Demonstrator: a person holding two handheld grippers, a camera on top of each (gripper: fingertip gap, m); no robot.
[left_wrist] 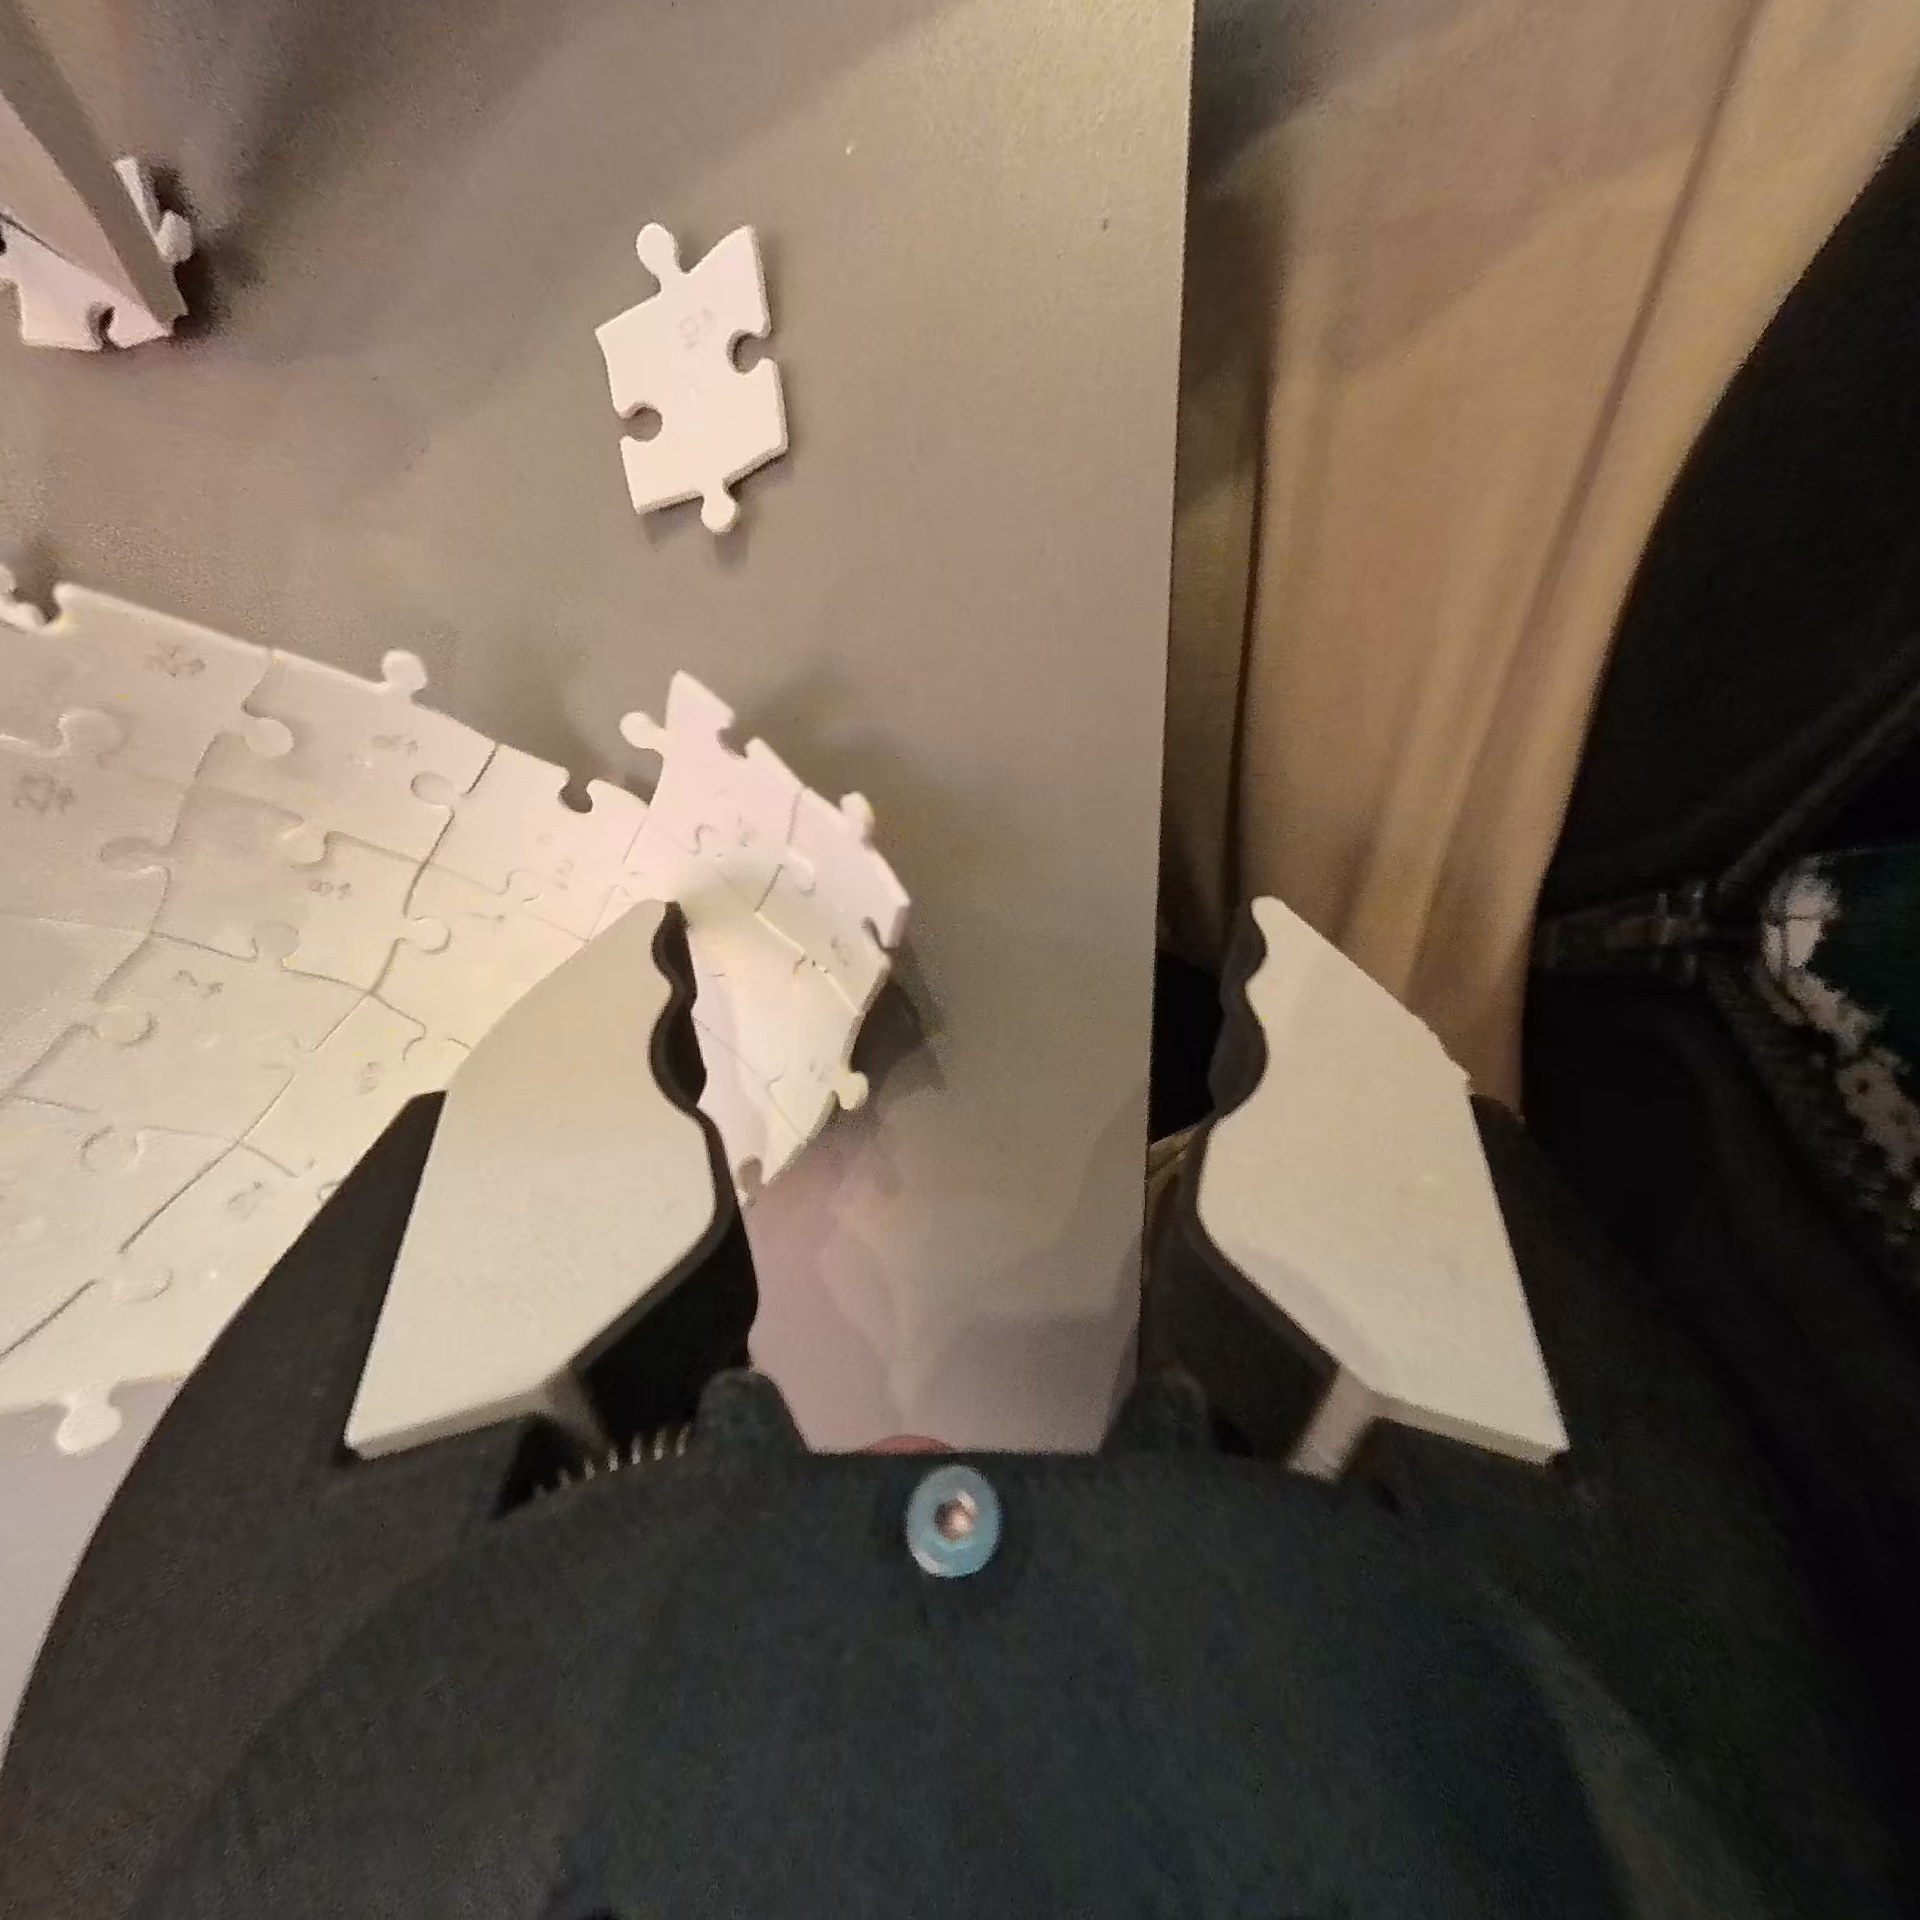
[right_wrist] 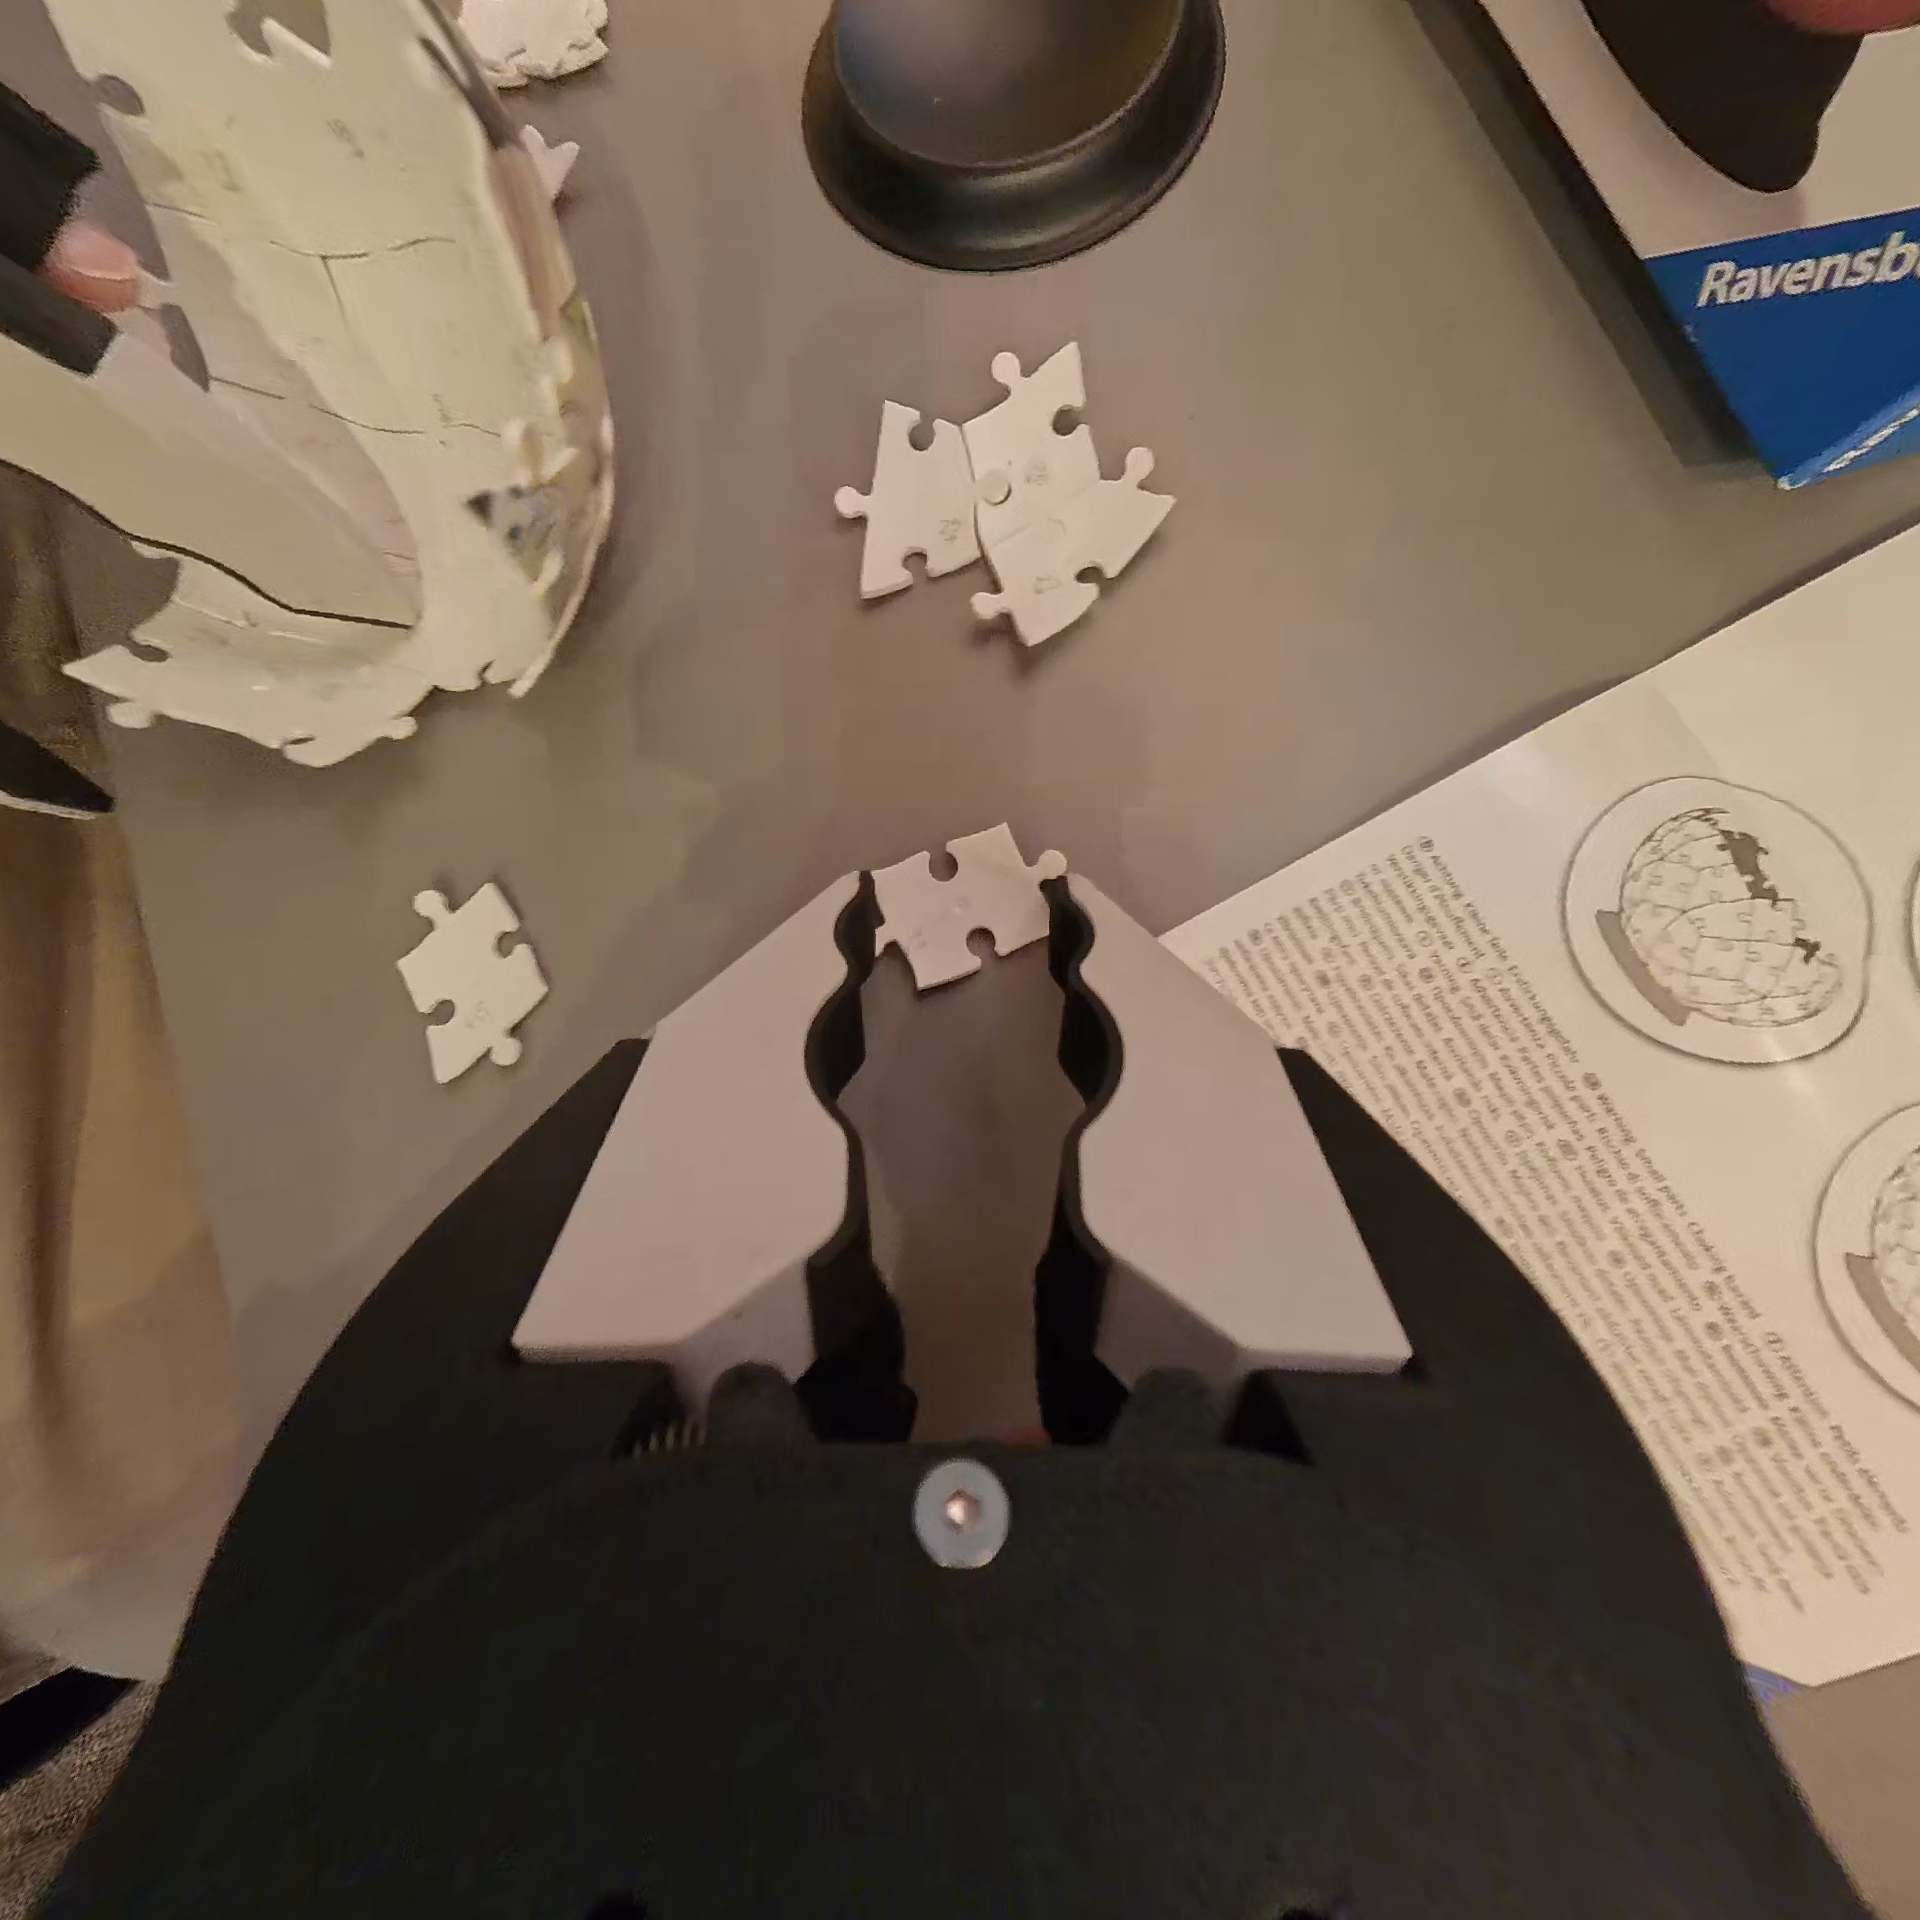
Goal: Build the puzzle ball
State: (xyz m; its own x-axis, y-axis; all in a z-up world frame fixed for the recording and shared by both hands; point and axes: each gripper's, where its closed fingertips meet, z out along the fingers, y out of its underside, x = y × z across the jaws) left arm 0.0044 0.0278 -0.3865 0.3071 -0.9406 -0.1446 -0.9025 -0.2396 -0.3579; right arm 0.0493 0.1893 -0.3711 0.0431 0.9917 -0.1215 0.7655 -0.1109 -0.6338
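The puzzle ball (right_wrist: pixel 312 395) looks, by my judgement, well past the halfway mark but not closed: in the right wrist view it stands at about ten o'clock on the grey worktop (right_wrist: pixel 675 748) as a curved white shell of joined pieces, with a ragged open edge and at least one small gap showing. In the left wrist view the same shell (left_wrist: pixel 208 935) spreads at nine o'clock, its rim of tabs unfinished. Still to be fitted are a loose single piece (right_wrist: pixel 473 982) at eight o'clock, a small cluster of three joined pieces (right_wrist: pixel 1003 499) near twelve o'clock, more pieces at the top edge, and the piece (right_wrist: pixel 961 904) in the right gripper (right_wrist: pixel 961 899), whose jaws stand narrowed on it, pinching it by its two sides at the tips. The left gripper (left_wrist: pixel 961 935) has its jaws wide apart and grips nothing; one finger lies against the shell's edge, the other hangs off the worktop's side. As for containers, a blue box (right_wrist: pixel 1787 343) sits at two o'clock; what it holds cannot be seen. A black round stand (right_wrist: pixel 1013 135) at twelve o'clock carries a grey dome. An instruction sheet (right_wrist: pixel 1558 1143) lies at three o'clock.
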